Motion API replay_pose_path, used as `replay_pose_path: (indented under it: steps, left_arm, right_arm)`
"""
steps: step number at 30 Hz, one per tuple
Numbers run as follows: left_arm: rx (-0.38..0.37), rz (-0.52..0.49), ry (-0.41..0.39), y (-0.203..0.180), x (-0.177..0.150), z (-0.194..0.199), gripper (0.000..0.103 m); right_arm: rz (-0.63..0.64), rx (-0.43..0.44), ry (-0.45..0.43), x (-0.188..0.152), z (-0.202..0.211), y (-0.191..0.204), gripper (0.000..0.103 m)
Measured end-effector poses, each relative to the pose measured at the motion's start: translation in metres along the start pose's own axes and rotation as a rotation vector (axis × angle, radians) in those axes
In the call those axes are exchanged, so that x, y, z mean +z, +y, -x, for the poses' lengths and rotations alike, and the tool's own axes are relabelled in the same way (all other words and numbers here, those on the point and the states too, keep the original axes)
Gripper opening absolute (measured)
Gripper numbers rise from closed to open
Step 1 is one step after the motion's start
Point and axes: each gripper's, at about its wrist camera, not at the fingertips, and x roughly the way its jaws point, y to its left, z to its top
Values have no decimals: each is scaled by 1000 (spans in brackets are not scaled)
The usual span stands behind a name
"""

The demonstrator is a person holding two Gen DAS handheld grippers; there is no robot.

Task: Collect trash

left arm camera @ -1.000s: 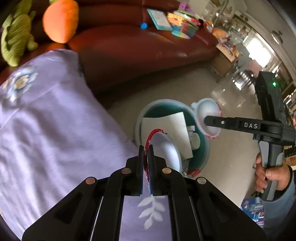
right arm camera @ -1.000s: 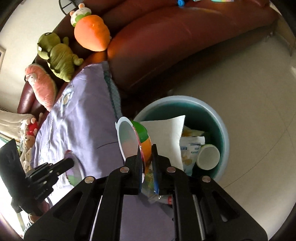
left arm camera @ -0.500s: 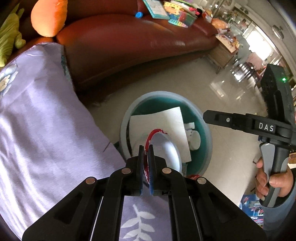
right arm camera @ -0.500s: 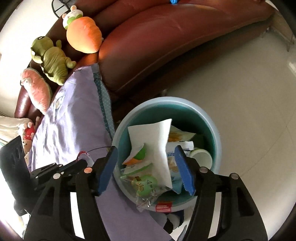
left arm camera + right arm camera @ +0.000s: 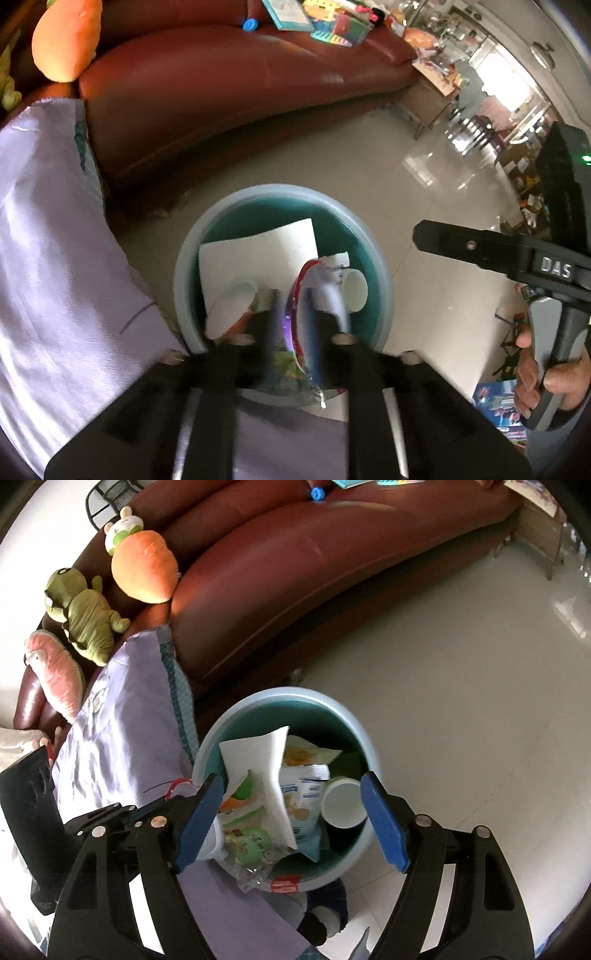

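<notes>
Left claw [image 5: 293, 325] parted, red-rimmed lid [image 5: 301, 317] between, over bin [image 5: 184, 258]

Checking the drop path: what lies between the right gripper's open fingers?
In the right wrist view, the right gripper frames the bin: white paper, snack wrappers, a cup.

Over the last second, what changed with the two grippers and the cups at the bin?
The right gripper let go of its green-and-orange cup, which now lies in the bin, and stands wide open. The left gripper moved over the bin; its jaws are parting around the red-rimmed cup, though blur hides whether it is free. The bin, white paper and sofa stayed put.
</notes>
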Motion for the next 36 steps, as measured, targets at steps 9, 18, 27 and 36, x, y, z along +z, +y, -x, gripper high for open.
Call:
replay_pose_path:
  steps: [9,18,27,36]
  left_arm:
    - [134,2,-94,-11,-15,37,93]
    - [185,94,-126,9,-50,82,99]
    - [208,138,-184,13,-90,134,99]
    - [220,160,-234,20,-120,168,99]
  right_arm:
    - [12,11,-10,-11,20,3,82]
    - [128,-1,-16,-40,51,36,96]
    - [247,-88,-46,-86,81,75,96]
    - [278,-103,-56,-119,91,99,96]
